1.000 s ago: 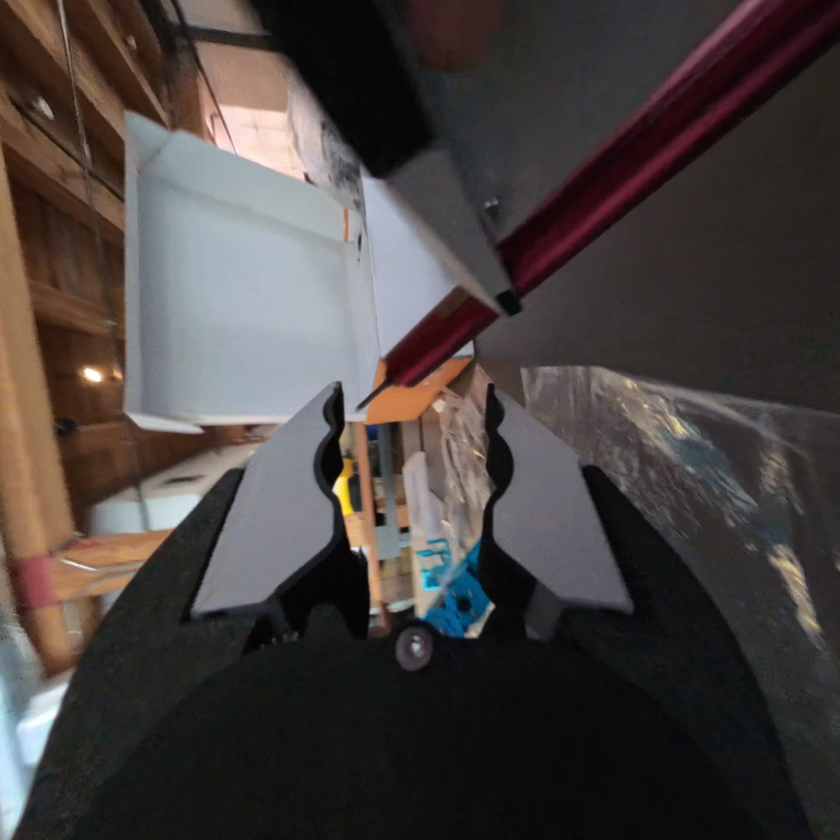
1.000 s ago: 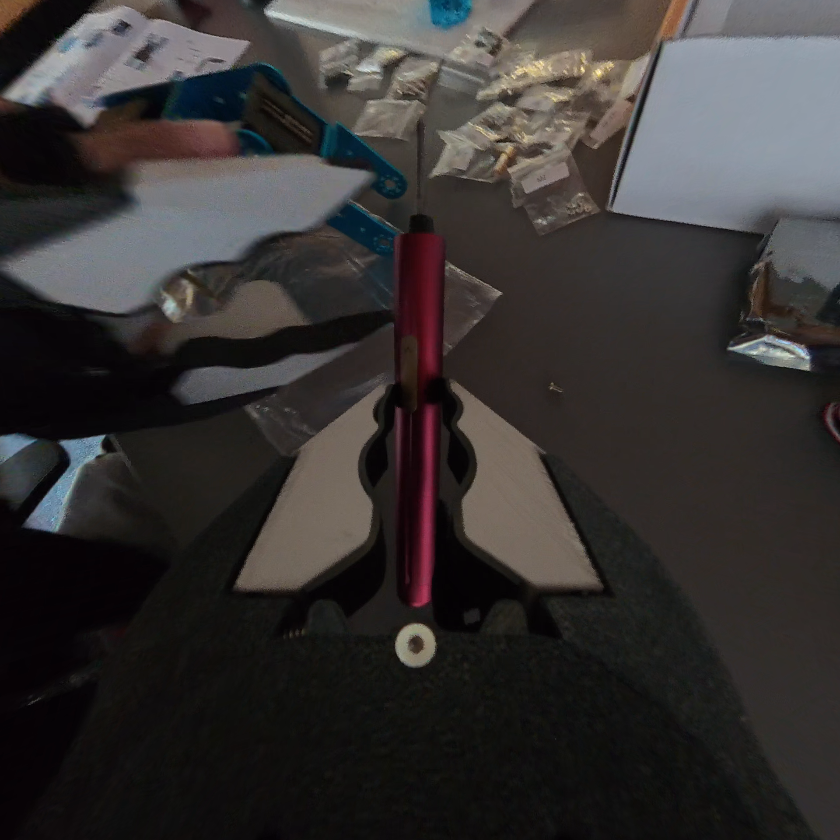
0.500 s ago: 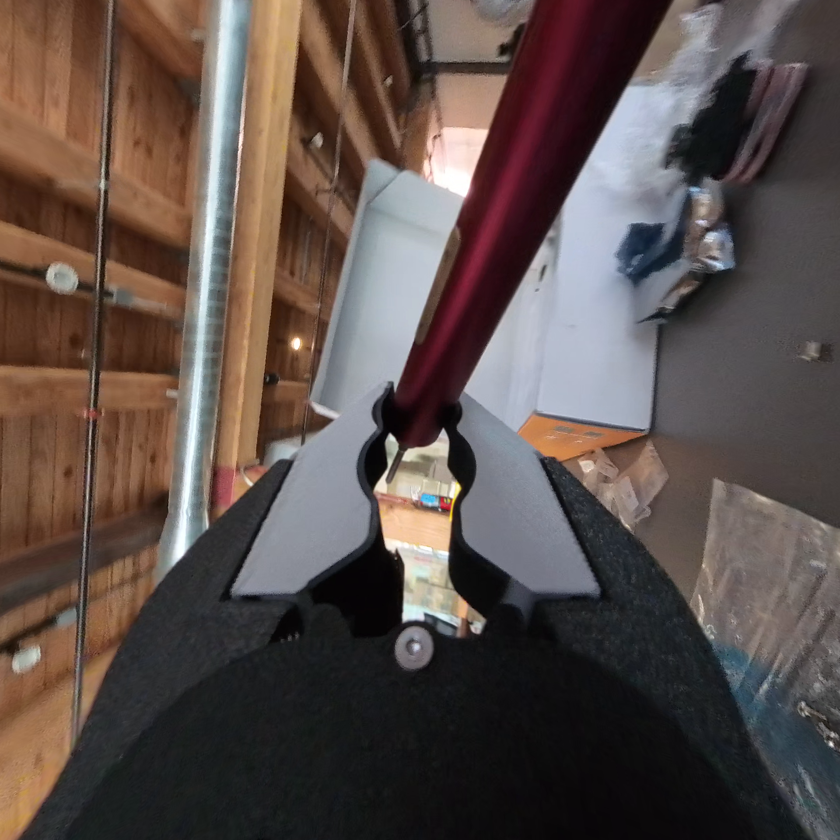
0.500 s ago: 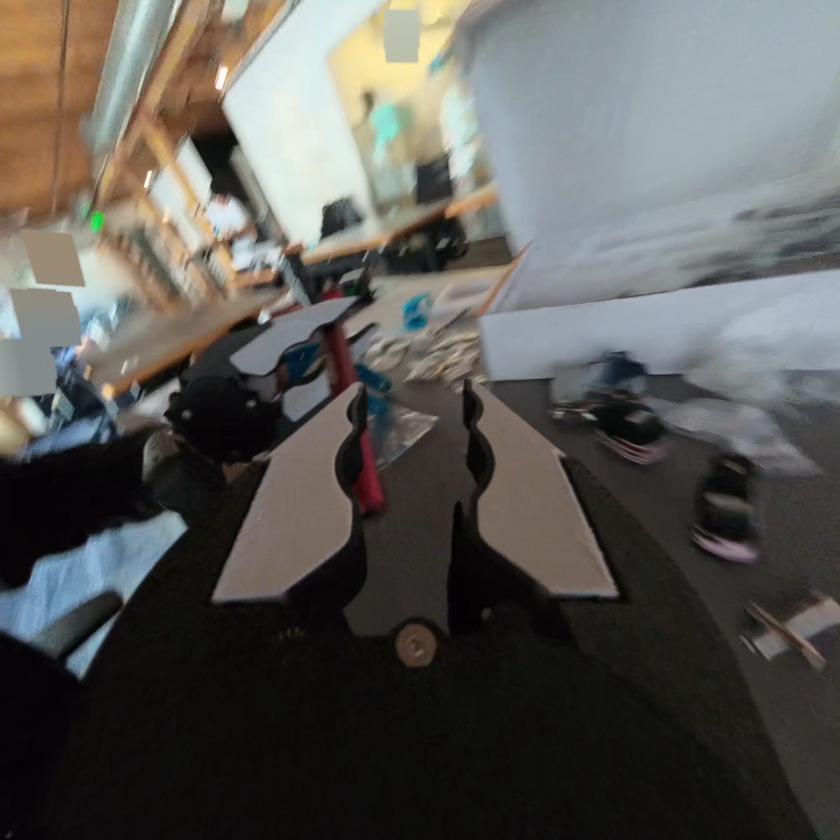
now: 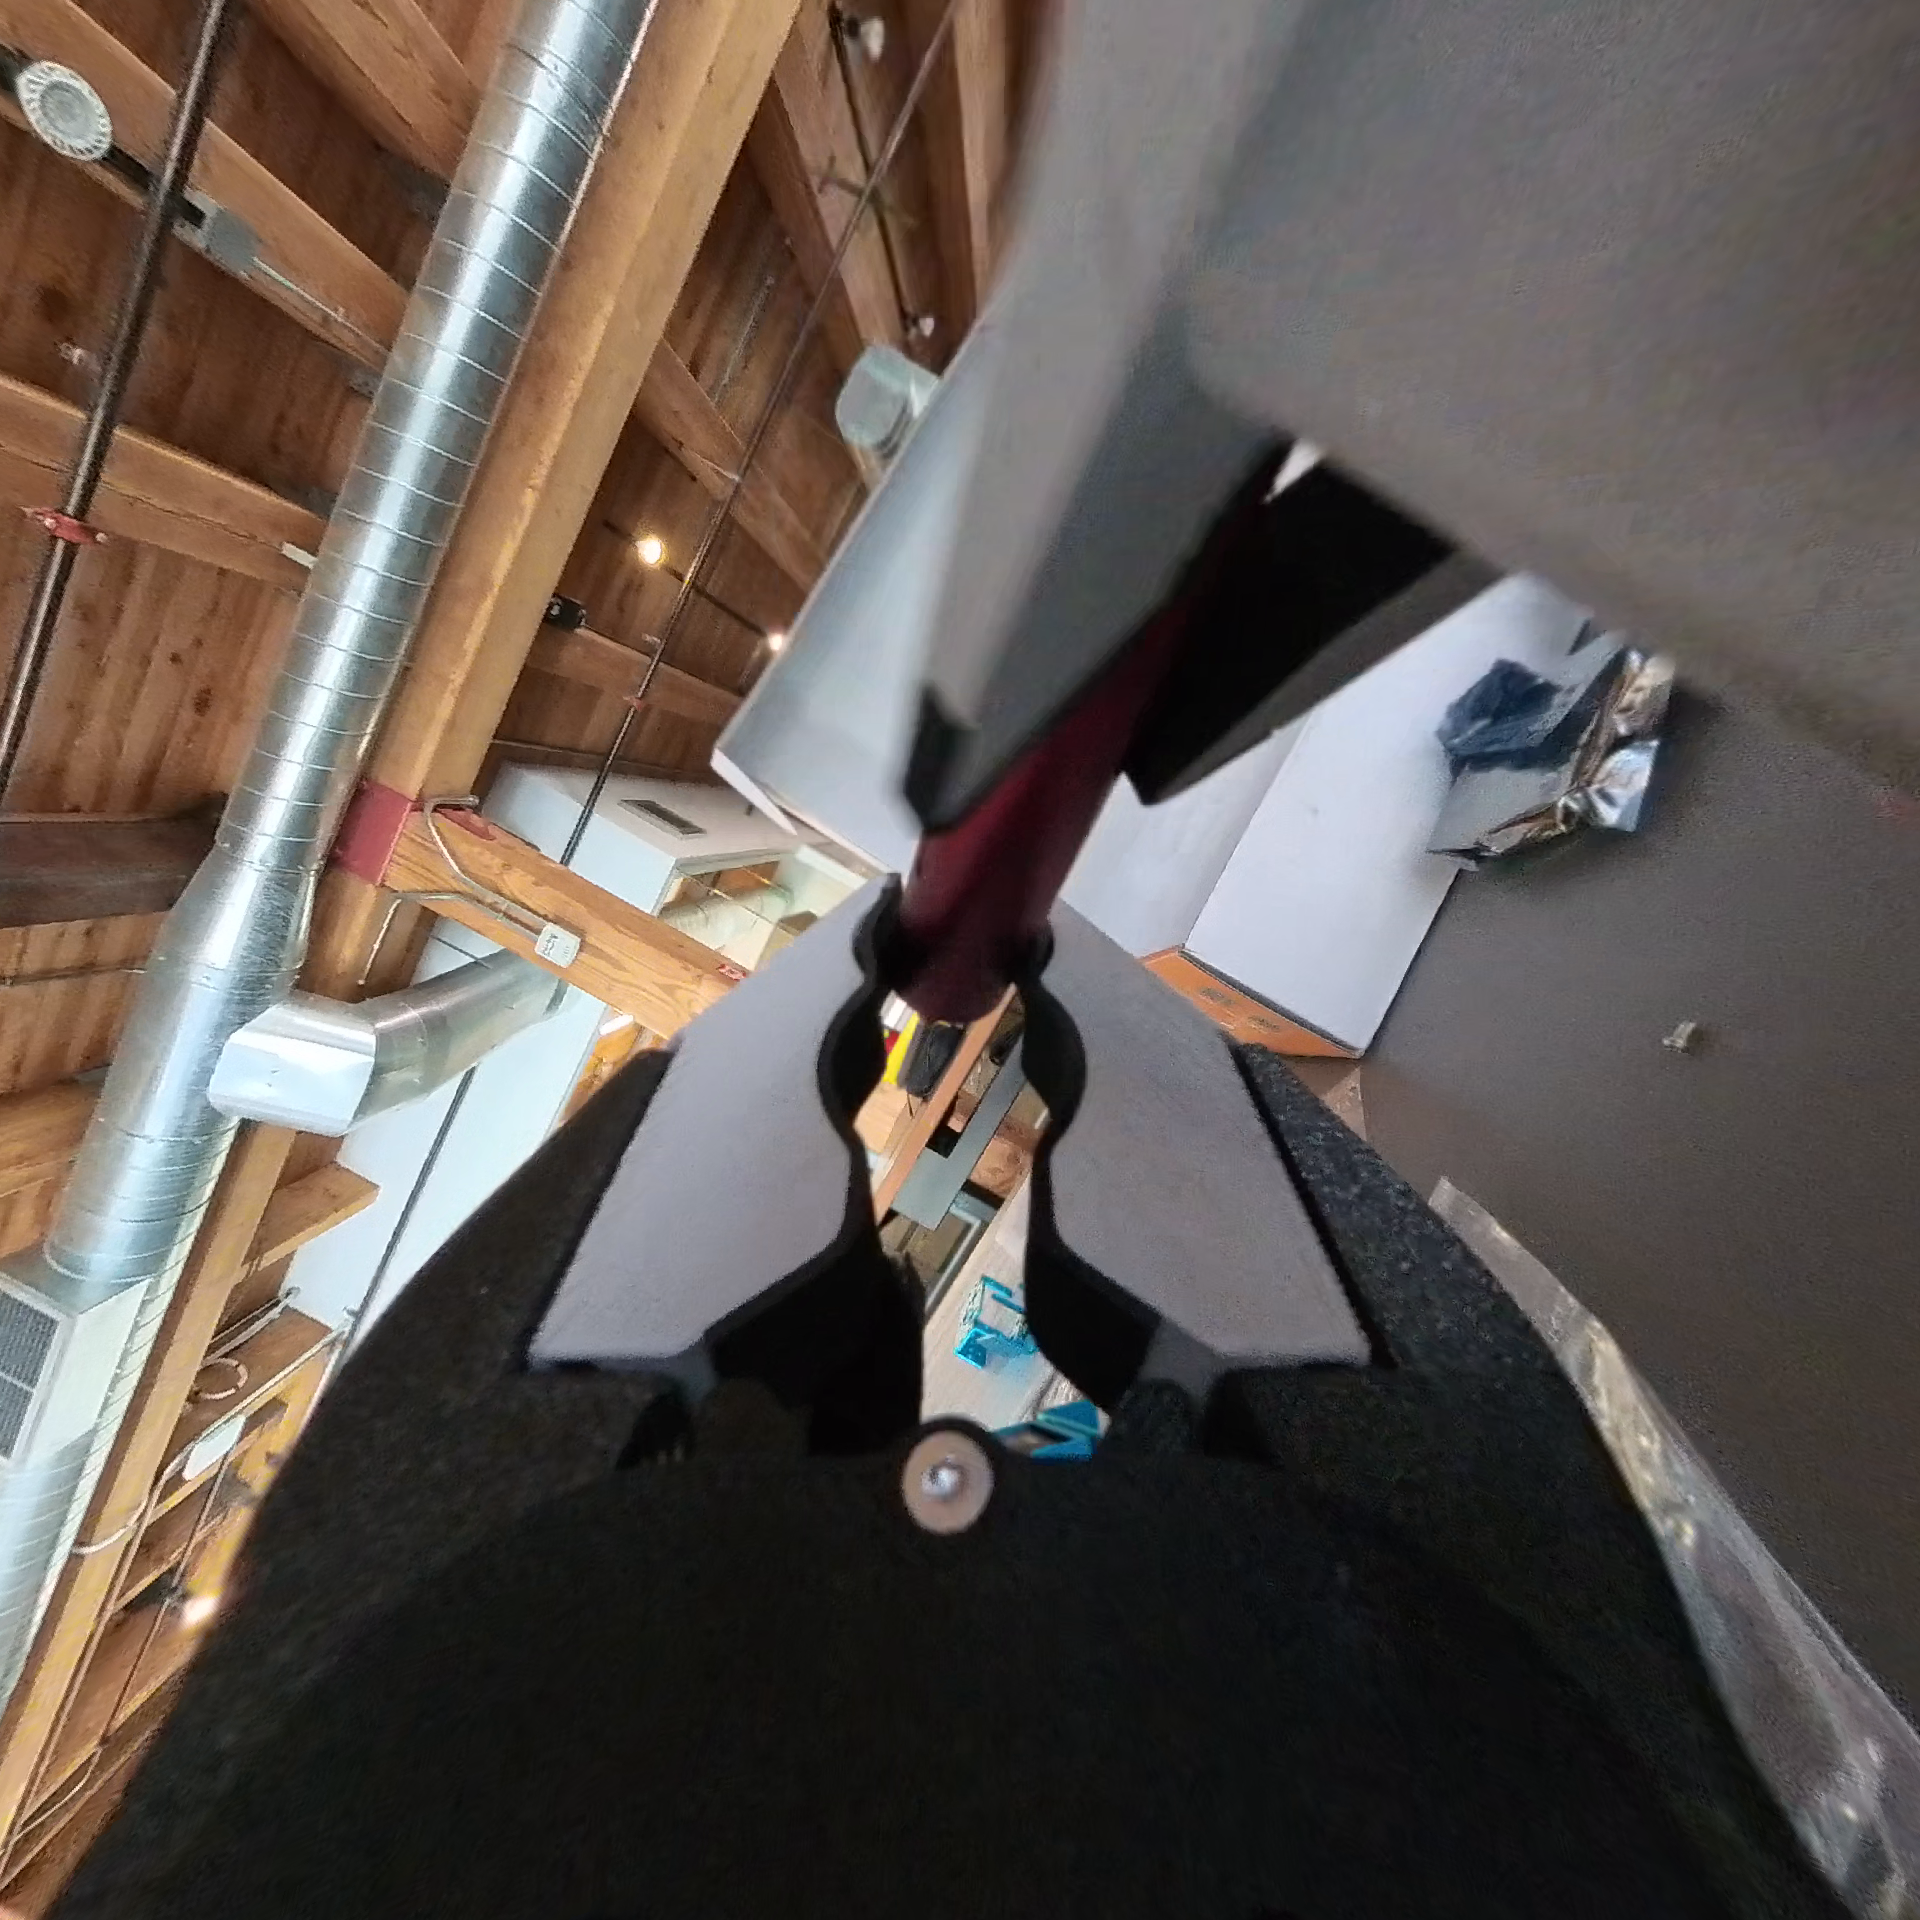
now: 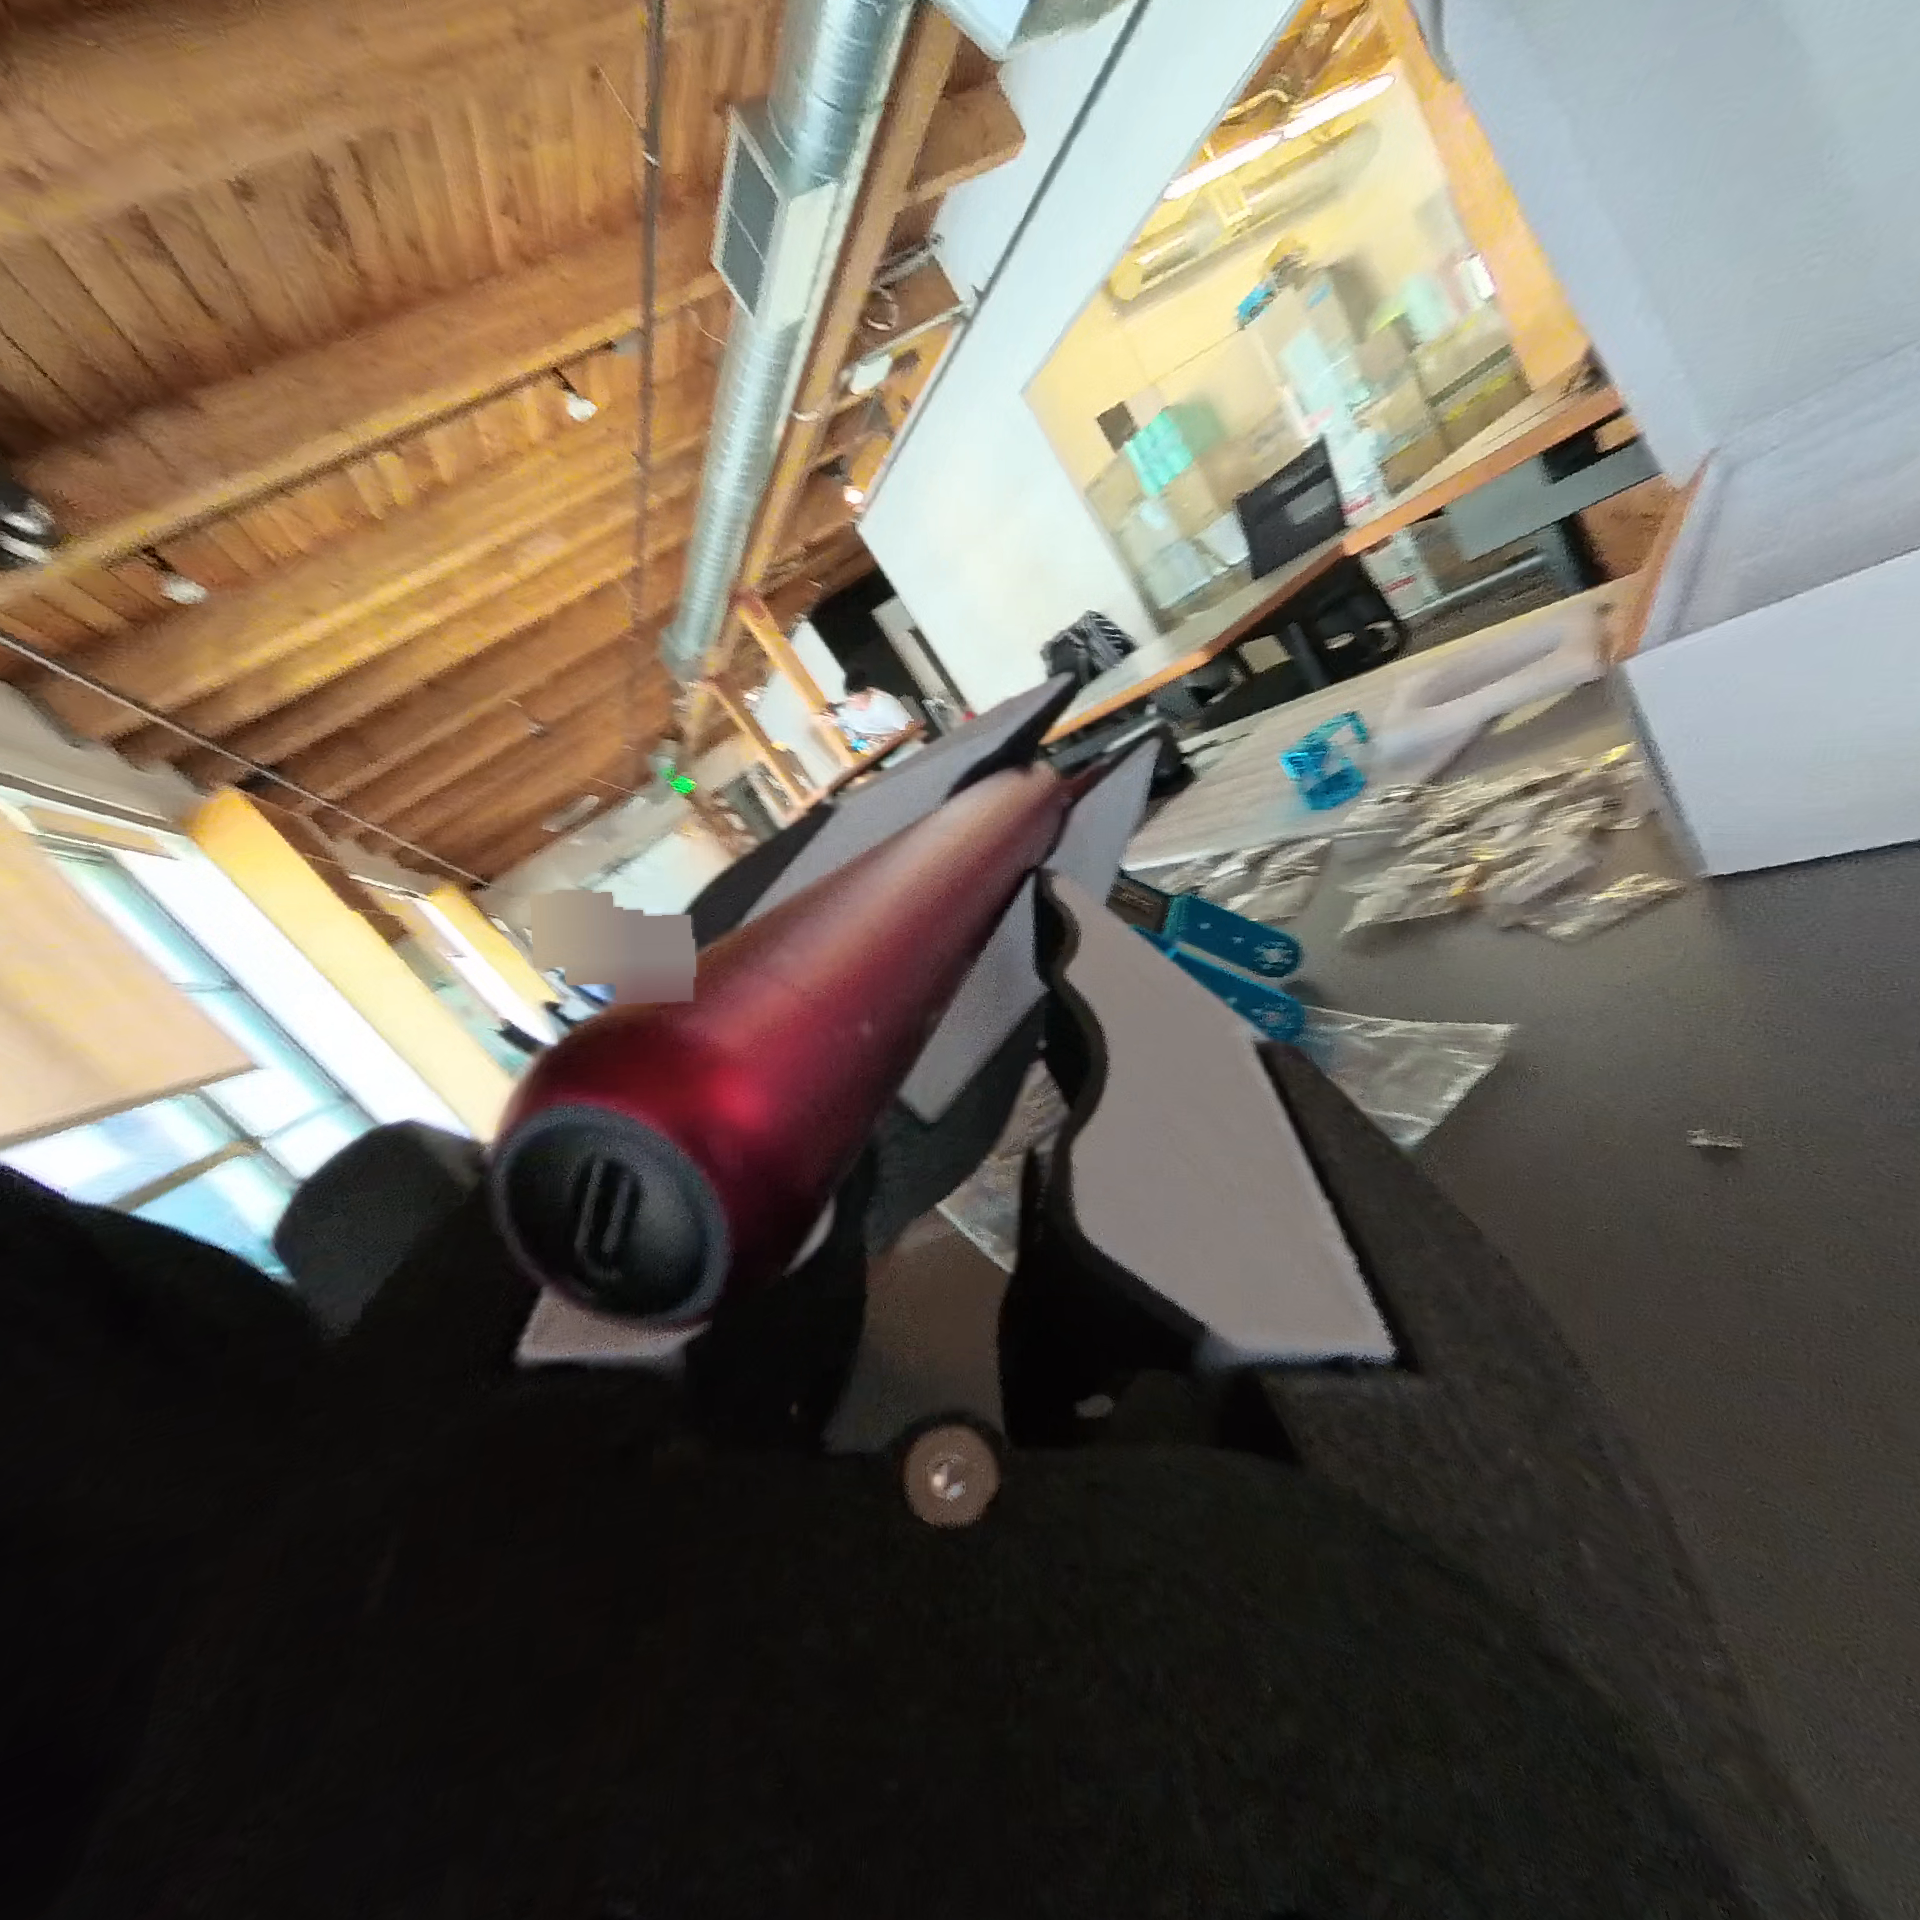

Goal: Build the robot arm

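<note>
Left wrist view: your left gripper [image 5: 961,951] is clenched on the front end of the red driver [image 5: 987,883], its two grey fingers [image 5: 727,1174] pinching the barrel right at their tips, with the dark bit end just showing below the barrel. Above the driver, the right gripper's grey fingers cover the barrel, so its upper length is hidden. The camera is tipped up toward a wooden ceiling and a silver duct [image 5: 343,582] left of the driver. Right of the driver sits a white box [image 5: 1340,862] on the dark table [image 5: 1662,1039], with a crumpled foil bag [image 5: 1600,769] beyond the box and a small screw [image 5: 1678,1035] on the table beside it. In the right wrist view, the driver [image 6: 831,997] runs away from the lens, its black end cap close to the camera. Your right gripper [image 6: 997,935] has its fingers [image 6: 1174,1143] spread apart; the barrel lies across the left finger, and you cannot tell whether it touches it. At the driver's far end the left gripper [image 6: 1081,758] closes on it. Right of the driver lie blue brackets [image 6: 1236,966], a clear bag [image 6: 1392,1070], a scatter of small parts bags [image 6: 1475,862] and a blue part [image 6: 1325,764].
</note>
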Motion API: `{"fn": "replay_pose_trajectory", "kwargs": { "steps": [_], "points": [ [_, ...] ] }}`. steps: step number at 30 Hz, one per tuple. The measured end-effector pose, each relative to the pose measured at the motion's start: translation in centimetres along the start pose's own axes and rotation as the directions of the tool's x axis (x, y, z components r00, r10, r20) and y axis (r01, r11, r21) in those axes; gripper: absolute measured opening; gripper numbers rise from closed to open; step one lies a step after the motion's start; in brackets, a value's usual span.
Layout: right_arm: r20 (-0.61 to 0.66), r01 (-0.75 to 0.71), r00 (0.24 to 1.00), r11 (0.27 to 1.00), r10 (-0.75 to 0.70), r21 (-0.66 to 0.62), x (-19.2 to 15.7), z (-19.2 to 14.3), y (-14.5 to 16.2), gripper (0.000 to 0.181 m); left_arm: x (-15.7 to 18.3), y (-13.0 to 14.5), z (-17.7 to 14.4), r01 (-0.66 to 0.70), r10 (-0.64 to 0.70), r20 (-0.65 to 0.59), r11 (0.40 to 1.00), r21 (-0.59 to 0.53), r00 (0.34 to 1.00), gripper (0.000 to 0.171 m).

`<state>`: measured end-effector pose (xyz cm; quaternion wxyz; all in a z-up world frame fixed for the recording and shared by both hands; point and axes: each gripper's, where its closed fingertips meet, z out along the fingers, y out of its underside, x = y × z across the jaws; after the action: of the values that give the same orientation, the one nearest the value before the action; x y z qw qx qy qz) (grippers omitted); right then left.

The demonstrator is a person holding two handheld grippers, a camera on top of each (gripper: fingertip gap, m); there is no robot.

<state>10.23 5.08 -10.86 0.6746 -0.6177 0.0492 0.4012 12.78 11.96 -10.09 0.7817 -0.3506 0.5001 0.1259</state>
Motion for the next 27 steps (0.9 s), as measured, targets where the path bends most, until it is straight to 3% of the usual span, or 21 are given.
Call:
{"fn": "replay_pose_trajectory", "kwargs": {
  "steps": [1, 6, 12, 15, 17, 18, 21, 22, 27],
  "points": [
    [-0.014, 0.024, 1.0, 1.0, -0.024, -0.007, 0.2, 0.1, 0.0, 0.025, 0.0, -0.1, -0.4, 0.007, -0.007, -0.005, 1.0, 0.005, 1.0, 0.018],
    [0.011, 0.013, 1.0, 1.0, -0.013, -0.019, -0.3, 1.4, -0.1, 0.025, 0.3, -1.2, -2.3, -0.028, 0.026, 0.032, 0.997, 0.071, 0.999, 0.018],
    [0.007, 0.047, 0.999, 0.992, -0.046, -0.114, 0.1, 2.2, 1.0, 0.02, 0.7, 0.0, -2.7, -0.023, 0.022, 0.002, 0.996, 0.09, 1.0, 0.018],
    [0.043, 0.23, 0.973, 0.96, -0.226, -0.156, -0.5, 2.3, 1.0, 0.02, 1.1, 0.3, -3.7, 0.121, -0.093, -0.197, 0.983, 0.137, 0.976, 0.026],
    [0.083, 0.337, 0.941, 0.925, -0.327, -0.176, -1.1, 2.2, 1.0, 0.021, 0.7, 0.7, -4.3, 0.259, -0.202, -0.345, 0.957, 0.128, 0.917, 0.042],
    [0.114, 0.339, 0.94, 0.922, -0.322, -0.19, -1.5, 2.3, 1.2, 0.021, 0.7, 0.4, -4.9, 0.279, -0.194, -0.416, 0.948, 0.155, 0.888, 0.043],
    [0.143, 0.372, 0.926, 0.904, -0.348, -0.209, -2.0, 3.2, 1.6, 0.021, -0.1, -0.1, -5.0, 0.123, -0.022, -0.362, 0.958, 0.258, 0.932, 0.035],
    [0.14, 0.374, 0.926, 0.903, -0.351, -0.213, -2.0, 3.4, 1.7, 0.021, 0.1, 0.0, -4.9, 0.077, 0.024, -0.351, 0.96, 0.269, 0.936, 0.024],
    [0.114, 0.359, 0.933, 0.896, -0.341, -0.263, -1.4, 3.5, 1.9, 0.023, 0.0, 0.4, -4.4, -0.041, 0.116, -0.237, 0.953, 0.299, 0.965, 0.02]
  ]
}}
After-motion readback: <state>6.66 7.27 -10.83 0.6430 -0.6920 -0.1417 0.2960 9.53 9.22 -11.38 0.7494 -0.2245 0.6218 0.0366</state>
